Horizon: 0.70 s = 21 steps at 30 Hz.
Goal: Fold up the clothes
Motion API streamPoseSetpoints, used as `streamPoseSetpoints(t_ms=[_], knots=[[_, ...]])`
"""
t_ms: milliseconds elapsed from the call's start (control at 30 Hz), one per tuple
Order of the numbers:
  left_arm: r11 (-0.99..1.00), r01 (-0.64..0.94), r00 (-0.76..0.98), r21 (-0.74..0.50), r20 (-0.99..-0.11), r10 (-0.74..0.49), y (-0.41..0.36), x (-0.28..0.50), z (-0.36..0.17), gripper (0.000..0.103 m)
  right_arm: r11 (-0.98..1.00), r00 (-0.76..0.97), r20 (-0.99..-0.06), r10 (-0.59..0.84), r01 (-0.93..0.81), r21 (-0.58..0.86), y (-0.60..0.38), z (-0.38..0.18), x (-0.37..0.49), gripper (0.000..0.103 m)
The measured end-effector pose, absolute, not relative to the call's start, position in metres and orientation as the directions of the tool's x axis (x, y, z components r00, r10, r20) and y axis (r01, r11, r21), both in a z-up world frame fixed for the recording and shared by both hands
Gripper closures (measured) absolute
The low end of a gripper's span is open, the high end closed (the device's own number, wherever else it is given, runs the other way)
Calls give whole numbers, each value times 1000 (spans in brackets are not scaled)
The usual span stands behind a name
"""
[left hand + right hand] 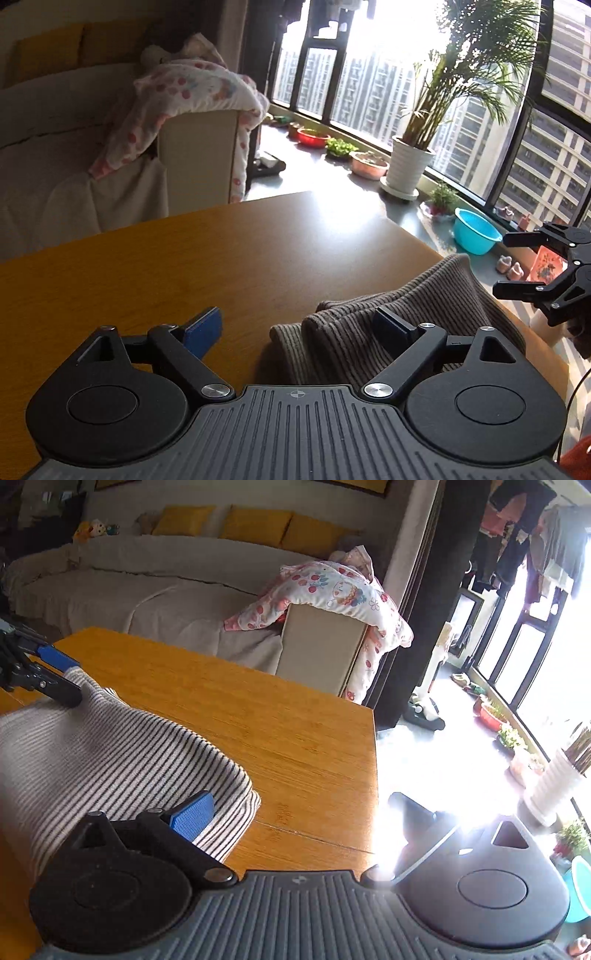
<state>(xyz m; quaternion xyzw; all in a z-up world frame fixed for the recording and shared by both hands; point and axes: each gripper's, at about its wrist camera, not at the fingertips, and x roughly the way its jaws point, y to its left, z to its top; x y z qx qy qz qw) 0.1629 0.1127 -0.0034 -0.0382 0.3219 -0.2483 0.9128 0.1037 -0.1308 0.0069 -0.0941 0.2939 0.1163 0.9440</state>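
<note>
A grey-and-dark striped garment [436,291] lies bunched on the wooden table [184,258], at its right side in the left wrist view. My left gripper [299,326] is open and low over the table. Its right finger rests over the garment's folded edge, and its blue left pad [205,332] is over bare wood. At the far right, past the table edge, my right gripper [502,264] hovers open. In the right wrist view the garment [110,757] covers the table's [288,720] left side. There my right gripper [301,812] is open beside its hem, and the left gripper [68,679] stands open at the cloth's far end.
A covered sofa [129,590] with a floral quilt [332,587] over its armrest stands beyond the table. A potted palm [408,166], small planters and a blue basin [474,230] line the window ledge. Sun glare hides my right finger in the right wrist view.
</note>
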Motion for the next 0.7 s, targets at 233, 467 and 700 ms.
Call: streamPoseSetpoints(t_ms=[233, 467, 700], knots=[[817, 502, 631, -285, -525, -571, 97, 174, 7, 7, 811, 641, -565, 519, -160, 563, -185, -6, 54, 0], [816, 431, 557, -384, -599, -576, 83, 222, -26, 7, 655, 430, -554, 713, -129, 744, -149, -55, 40, 24], [805, 339, 523, -486, -615, -591, 103, 222, -48, 8, 646, 449, -560, 696, -53, 761, -154, -68, 92, 35]])
